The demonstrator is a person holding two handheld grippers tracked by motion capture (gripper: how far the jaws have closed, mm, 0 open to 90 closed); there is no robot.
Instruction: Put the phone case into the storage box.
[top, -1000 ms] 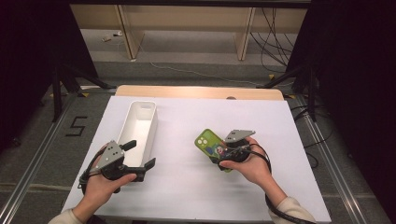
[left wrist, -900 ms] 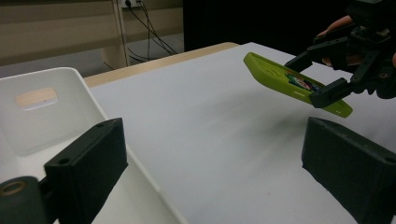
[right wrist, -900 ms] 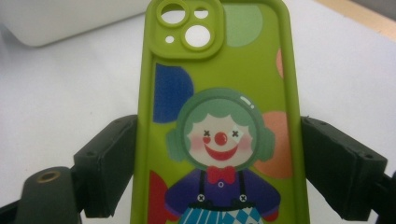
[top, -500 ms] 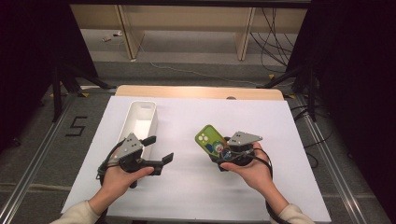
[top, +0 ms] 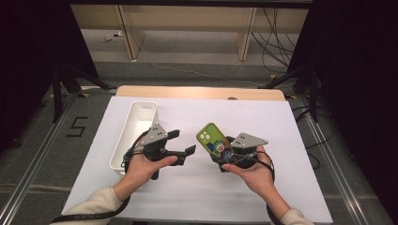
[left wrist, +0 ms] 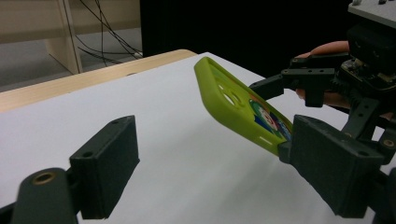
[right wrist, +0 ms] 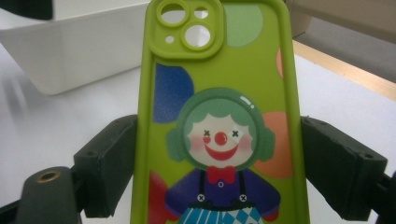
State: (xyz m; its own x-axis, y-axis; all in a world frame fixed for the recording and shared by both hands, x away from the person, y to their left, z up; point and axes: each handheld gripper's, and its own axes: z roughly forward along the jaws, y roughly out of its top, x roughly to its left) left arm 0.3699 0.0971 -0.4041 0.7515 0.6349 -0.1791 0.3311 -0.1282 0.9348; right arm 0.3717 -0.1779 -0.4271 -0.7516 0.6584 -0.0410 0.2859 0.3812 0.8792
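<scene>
A lime-green phone case printed with a clown is lifted at a tilt above the white table cover. My right gripper is shut on its lower end, one pad on each long edge. My left gripper hovers just left of the case, open. Its jaws have just been closing a little, and no pad touches the case. In the left gripper view the case slants up ahead of the left gripper, its lower end behind the right-hand jaw, with the right gripper holding it.
A long white bin lies at the left of the table, its wall also in the right gripper view. A wooden strip edges the far side. Dark stands and cables sit on the floor beyond.
My left gripper has moved right, from beside the bin's near end to just left of the phone case. The right gripper and the case have hardly moved.
</scene>
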